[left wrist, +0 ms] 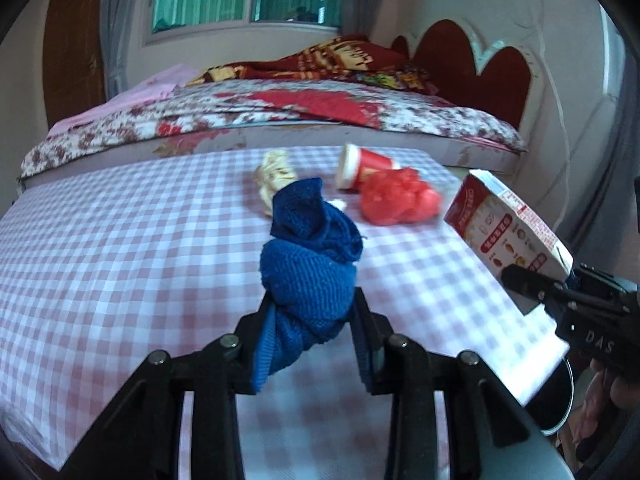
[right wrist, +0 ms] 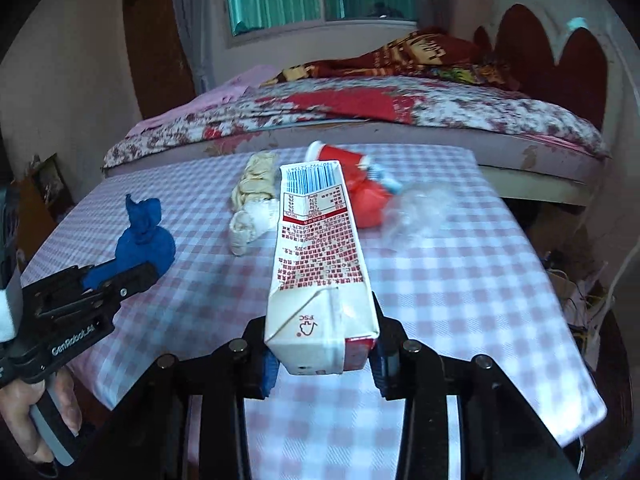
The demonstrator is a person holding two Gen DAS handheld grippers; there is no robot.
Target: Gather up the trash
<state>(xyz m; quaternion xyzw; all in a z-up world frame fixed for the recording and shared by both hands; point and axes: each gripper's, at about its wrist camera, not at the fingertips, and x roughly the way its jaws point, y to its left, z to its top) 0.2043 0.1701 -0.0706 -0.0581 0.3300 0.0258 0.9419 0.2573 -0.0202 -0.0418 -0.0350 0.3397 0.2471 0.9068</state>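
A bedroom, mid-cleanup: a bed (left wrist: pixel 280 112) w/ floral quilt fills the 12 o'clock background of both wrist views, and in front of it a table under pink-and-white checked cloth (left wrist: pixel 120 240) carries the trash.

Largest item in hand is the milk carton (right wrist: pixel 316 260), white w/ red print and a barcode at its far end. The right gripper (right wrist: pixel 322 360) has its jaws closed partway onto the carton's near end; the box juts away toward 12 o'clock, lifted off the cloth. Left view shows the same carton (left wrist: pixel 508 232) at 3 o'clock, tilted.

Next, the blue knotted cloth bundle (left wrist: pixel 312 264): the left gripper (left wrist: pixel 310 344) pinches its lower part, jaws narrowed around the fabric, the knot sticking up toward 12 o'clock. Whether the bundle is clear of the table can't be told.

Left on the table, near 12–1 o'clock in the left view: a red crumpled bag (left wrist: pixel 396 196), a red paper cup (left wrist: pixel 360 168) on its side touching it, a cream crumpled wad (left wrist: pixel 274 176) just beside. Right view adds a clear plastic wrap (right wrist: pixel 416 216) at 1 o'clock, blurred.

Risks, as judged: the carton is held by one end only, so a fast swing could lever it out of the jaws; soft fabric may slip thru the left grip; the two held items could knock together. No bin is visible in either view.
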